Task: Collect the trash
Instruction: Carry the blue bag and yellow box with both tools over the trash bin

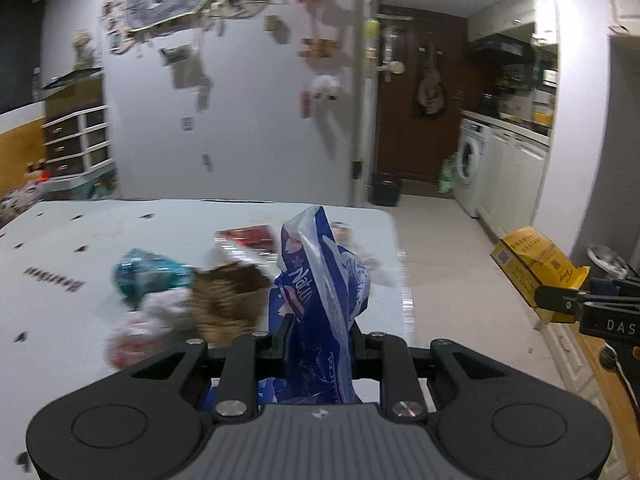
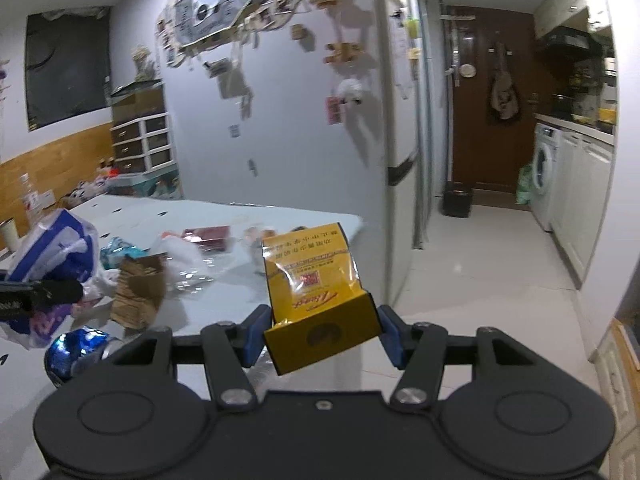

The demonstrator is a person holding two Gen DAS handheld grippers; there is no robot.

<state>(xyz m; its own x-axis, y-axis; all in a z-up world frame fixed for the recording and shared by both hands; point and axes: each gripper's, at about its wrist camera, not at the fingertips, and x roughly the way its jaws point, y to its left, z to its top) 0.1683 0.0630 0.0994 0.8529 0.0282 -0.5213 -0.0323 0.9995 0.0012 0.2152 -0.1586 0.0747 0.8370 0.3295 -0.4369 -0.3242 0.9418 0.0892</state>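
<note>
— What does the left claw [image 1: 320, 336] hold?
— It is clenched tight on a blue and white plastic bag [image 1: 316, 280], lifted above the table [image 1: 60, 248]. Behind it, on the table, lie a teal wrapper [image 1: 148, 276], a piece of brown cardboard [image 1: 228, 300] and a red packet [image 1: 250, 238].
— And the right claw [image 2: 322, 334]?
— Half open, it grips a yellow box [image 2: 316, 280] by its sides, past the table's right edge, over the floor [image 2: 480, 264].
</note>
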